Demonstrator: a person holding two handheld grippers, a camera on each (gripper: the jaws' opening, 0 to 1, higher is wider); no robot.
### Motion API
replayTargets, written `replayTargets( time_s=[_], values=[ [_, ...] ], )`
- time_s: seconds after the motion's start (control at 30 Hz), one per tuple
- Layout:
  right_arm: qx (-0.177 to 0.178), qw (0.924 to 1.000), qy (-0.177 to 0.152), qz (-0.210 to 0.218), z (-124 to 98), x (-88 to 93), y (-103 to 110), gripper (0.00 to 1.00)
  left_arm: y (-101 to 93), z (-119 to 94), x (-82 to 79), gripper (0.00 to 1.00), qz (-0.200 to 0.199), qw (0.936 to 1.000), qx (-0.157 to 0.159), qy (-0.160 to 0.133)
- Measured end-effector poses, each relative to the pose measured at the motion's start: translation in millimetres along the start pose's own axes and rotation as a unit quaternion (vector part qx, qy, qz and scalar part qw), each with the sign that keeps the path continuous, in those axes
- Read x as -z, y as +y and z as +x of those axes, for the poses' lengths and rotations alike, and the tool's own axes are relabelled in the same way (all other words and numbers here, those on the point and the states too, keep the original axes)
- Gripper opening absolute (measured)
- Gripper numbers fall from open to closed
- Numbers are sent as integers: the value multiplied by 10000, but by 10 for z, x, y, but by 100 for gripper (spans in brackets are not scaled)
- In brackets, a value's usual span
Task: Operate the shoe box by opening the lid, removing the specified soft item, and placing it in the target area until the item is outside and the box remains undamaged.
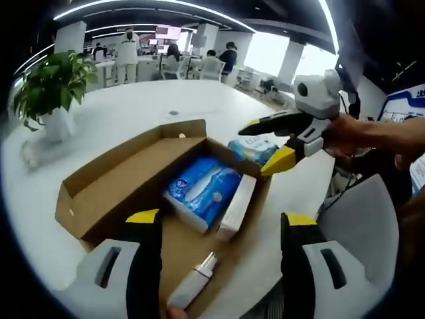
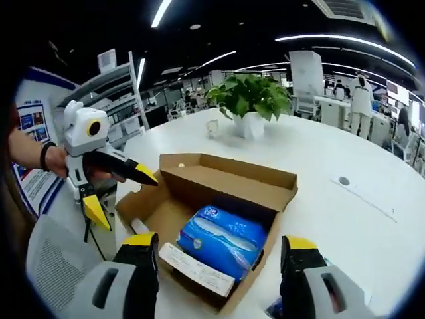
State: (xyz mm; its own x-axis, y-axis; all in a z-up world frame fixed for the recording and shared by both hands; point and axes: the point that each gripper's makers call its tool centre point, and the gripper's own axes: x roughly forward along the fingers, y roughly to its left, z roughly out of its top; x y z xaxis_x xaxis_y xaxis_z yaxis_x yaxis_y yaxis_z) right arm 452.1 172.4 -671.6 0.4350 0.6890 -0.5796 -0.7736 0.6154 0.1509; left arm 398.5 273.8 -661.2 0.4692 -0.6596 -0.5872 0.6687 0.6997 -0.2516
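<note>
Both grippers [image 1: 219,229] [image 2: 219,249] hang agape over the opened shoe box [image 2: 262,183], so next comes pinching the blue soft pack [image 2: 222,242] and lifting it clear

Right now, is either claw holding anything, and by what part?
Nothing is held. The left claw and the right claw are both open over the opened shoe box; the blue tissue pack lies inside, untouched.
</note>
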Motion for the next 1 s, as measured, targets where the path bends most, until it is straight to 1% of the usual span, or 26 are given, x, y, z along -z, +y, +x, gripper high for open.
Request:
replayTargets(
  time_s=[0.07,0.1,0.13,0.2,0.37,0.47,0.63,0.73,0.83,0.93,0.97,1.0],
  values=[
    [-86,9997,157,-187,52,9,28,72,4,-20,24,72,-43,10000,-27,-14],
    [-156,9987,329,-345,90,36,45,71,9,-37,38,72,-70,10000,-50,-24],
    [-155,9976,462,-496,123,59,28,70,13,-46,47,72,-84,9999,-61,-24],
    [-227,9958,590,-665,168,76,31,69,23,-72,59,72,-112,9999,-96,-43],
    [-349,9920,818,-897,282,66,17,69,72,-149,53,72,-223,9994,-205,-162],
    [-422,9880,977,-1121,352,45,7,69,99,-190,62,72,-298,9990,-254,-218],
    [-535,9787,1232,-1552,463,1,25,68,134,-256,120,72,-370,9985,-328,-237],
    [-595,9712,1409,-1827,543,-4,14,67,147,-304,151,72,-411,9982,-363,-253],
    [-658,9644,1575,-2020,584,10,30,66,125,-342,162,72,-370,9982,-376,-281],
    [-727,9592,1674,-2160,641,16,52,67,103,-359,154,72,-381,9980,-368,-344],
    [-735,9562,1744,-2233,670,26,48,67,98,-363,155,72,-384,9980,-363,-358],
    [-743,9551,1774,-2255,690,29,50,67,95,-364,158,72,-385,9979,-364,-362]
  ],
)
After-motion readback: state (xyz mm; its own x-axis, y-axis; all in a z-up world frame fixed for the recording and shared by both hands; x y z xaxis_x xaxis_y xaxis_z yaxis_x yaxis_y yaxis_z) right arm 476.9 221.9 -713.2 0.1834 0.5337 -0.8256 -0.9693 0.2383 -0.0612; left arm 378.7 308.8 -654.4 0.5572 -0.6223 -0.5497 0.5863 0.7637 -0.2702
